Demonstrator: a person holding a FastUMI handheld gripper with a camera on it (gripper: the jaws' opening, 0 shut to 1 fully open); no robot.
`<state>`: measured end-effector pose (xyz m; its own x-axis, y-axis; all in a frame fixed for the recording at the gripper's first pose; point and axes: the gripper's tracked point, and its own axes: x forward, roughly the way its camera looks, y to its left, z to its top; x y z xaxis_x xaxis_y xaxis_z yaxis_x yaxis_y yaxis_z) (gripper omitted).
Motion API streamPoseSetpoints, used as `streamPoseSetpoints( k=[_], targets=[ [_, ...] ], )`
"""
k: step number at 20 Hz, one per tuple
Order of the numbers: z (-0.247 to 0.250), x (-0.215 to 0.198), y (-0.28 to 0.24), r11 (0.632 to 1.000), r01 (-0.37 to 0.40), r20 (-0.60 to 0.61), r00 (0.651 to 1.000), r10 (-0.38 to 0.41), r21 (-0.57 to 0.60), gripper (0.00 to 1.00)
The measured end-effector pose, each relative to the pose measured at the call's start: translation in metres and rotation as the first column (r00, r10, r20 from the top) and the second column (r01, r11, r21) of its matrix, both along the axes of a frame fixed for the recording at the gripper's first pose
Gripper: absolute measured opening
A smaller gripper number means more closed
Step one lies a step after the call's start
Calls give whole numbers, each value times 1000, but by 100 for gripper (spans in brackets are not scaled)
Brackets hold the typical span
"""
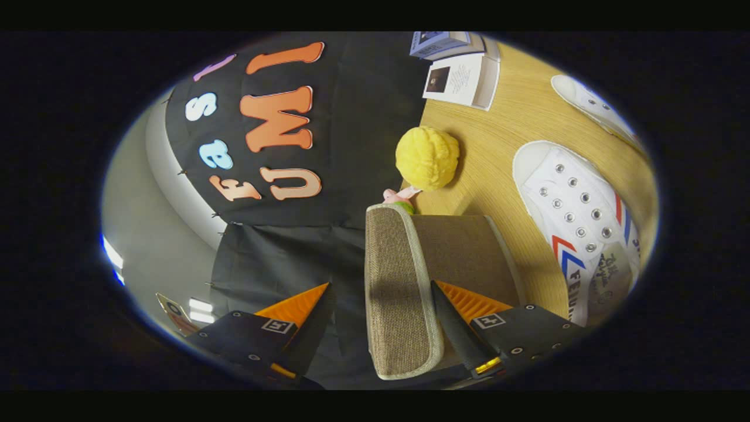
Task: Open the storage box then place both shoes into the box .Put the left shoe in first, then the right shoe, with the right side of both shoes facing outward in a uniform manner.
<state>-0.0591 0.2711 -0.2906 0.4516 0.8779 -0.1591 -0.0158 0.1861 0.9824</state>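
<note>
The storage box (469, 246) is brown woven fabric with pale trim and stands on the wooden table (510, 135). Its lid (398, 293) is raised on edge and sits between my fingers. My gripper (379, 286) is open and straddles the lid: one finger (463, 310) lies against the lid's box side, while the other finger (299, 310) stands clear of it with a gap. A white lace-less shoe (577, 228) with red and blue chevrons lies on the table just beside the box. The second white shoe (592, 105) lies farther off, beyond the first.
A yellow ball-like toy (428, 158) on a pink stem sits just past the box. Two books (463, 79) lie at the table's far end. The black cloth wall (351, 146) hangs close behind the lid.
</note>
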Motion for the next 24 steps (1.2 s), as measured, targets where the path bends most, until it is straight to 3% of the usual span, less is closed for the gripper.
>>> streamPoseSetpoints(
  k=[2, 4, 5, 6, 7, 9, 13, 24],
  targets=[
    [7, 3, -8, 999, 35, 10, 999, -35, -2, 85],
    [17, 4, -13, 999, 53, 27, 998, -53, 1, 64],
    [19, 3, -14, 998, 63, 38, 997, -62, -10, 42],
    [21, 2, -15, 997, 69, 52, 996, -68, -25, 32],
    [22, 1, -15, 996, 75, 63, 995, -72, -44, 15],
    [30, -2, -15, 994, 85, 90, 993, -78, -73, 1],
    [84, -8, 2, 995, 88, 165, 983, -81, -37, 0],
    [165, -43, 93, 984, 36, 328, 944, 24, -177, 1]
  ],
)
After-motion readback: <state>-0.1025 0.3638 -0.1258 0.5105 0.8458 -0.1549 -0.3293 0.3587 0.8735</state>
